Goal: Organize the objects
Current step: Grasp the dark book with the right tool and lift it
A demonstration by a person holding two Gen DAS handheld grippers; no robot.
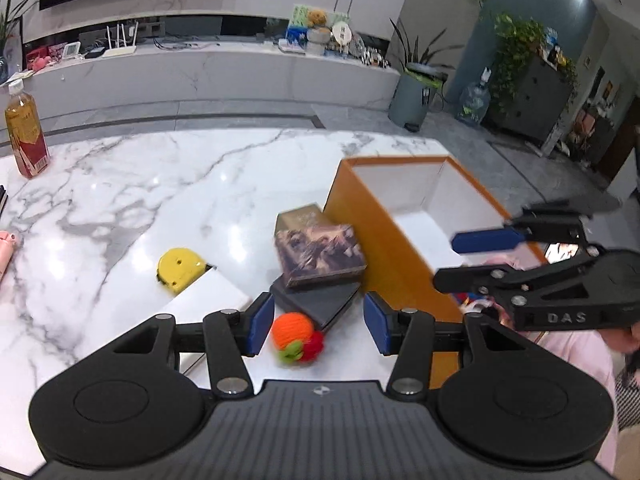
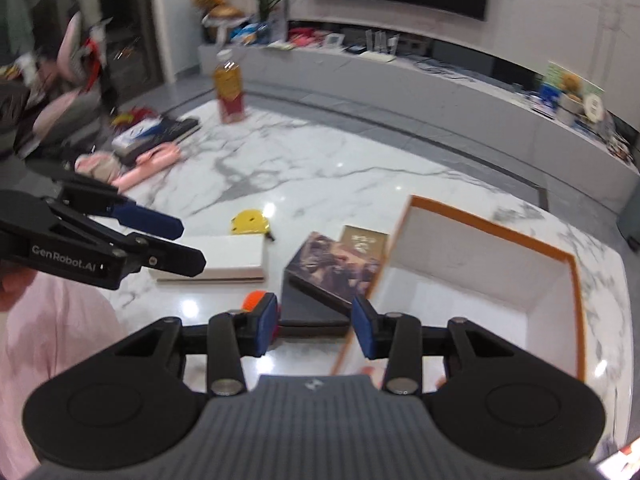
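My left gripper (image 1: pixel 320 324) is open above the marble table (image 1: pixel 160 184). An orange and red crochet ball (image 1: pixel 294 336) lies on the table under the gap, and the pads do not touch it. A picture-covered box (image 1: pixel 320 252) rests on a dark book (image 1: pixel 316 302), with a gold box (image 1: pixel 300 216) behind them. To the right, my right gripper (image 1: pixel 445 260) hangs open over the orange box (image 1: pixel 384 248) with a white inside. In the right wrist view the right gripper (image 2: pixel 316 326) holds nothing. It is above the dark book (image 2: pixel 312 308) and the orange box's edge (image 2: pixel 576 280). The ball (image 2: pixel 254 300) peeks out behind its left finger.
A flat white box (image 1: pixel 208 296) and a yellow object (image 1: pixel 178 266) lie left of the books. A tea bottle (image 1: pixel 26 136) stands at the far left edge. Pink items (image 2: pixel 148 164) and more books (image 2: pixel 160 132) lie beyond my left gripper (image 2: pixel 191 243). Small coloured things sit half hidden in the box's near end.
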